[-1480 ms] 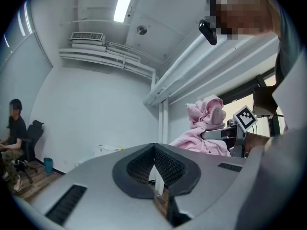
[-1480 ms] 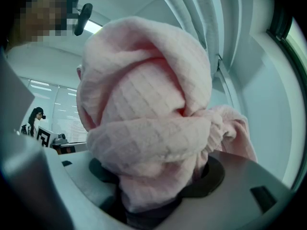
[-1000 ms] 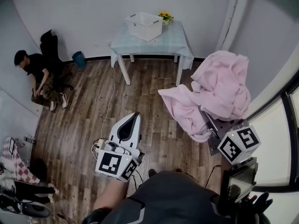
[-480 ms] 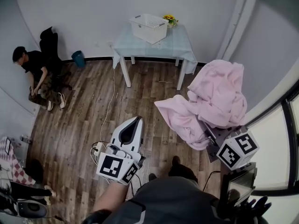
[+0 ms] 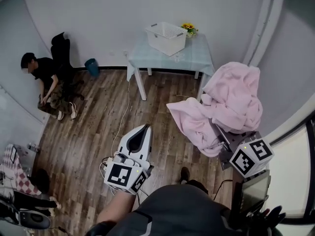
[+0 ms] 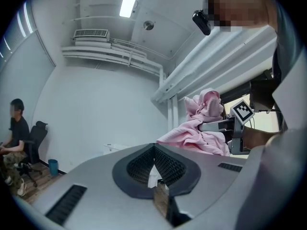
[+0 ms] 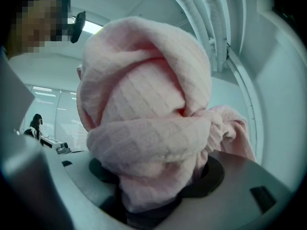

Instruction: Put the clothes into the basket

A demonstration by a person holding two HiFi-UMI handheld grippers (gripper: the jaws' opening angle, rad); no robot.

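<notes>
A large pink garment (image 5: 231, 102) hangs bunched from my right gripper (image 5: 220, 136) at the right of the head view. In the right gripper view the jaws are shut on the garment (image 7: 148, 109), which fills most of that view and hides the pads. The white laundry basket (image 5: 167, 37) stands on a small table (image 5: 199, 58) against the far wall, well ahead of both grippers. My left gripper (image 5: 144, 128) hovers over the wooden floor at lower middle, its jaws shut with nothing between them (image 6: 154, 147). The garment (image 6: 201, 128) shows to its right.
A person (image 5: 47, 82) sits on a chair at the left wall beside a blue bin (image 5: 91, 66). Yellow flowers (image 5: 187, 28) stand behind the basket. A white cable (image 5: 123, 117) runs over the floor toward the table. A window ledge lies at the right.
The view has shifted, so the table and basket now sit further right and lower in the head view. Both grippers keep their pose, and the pink garment stays in the right one.
</notes>
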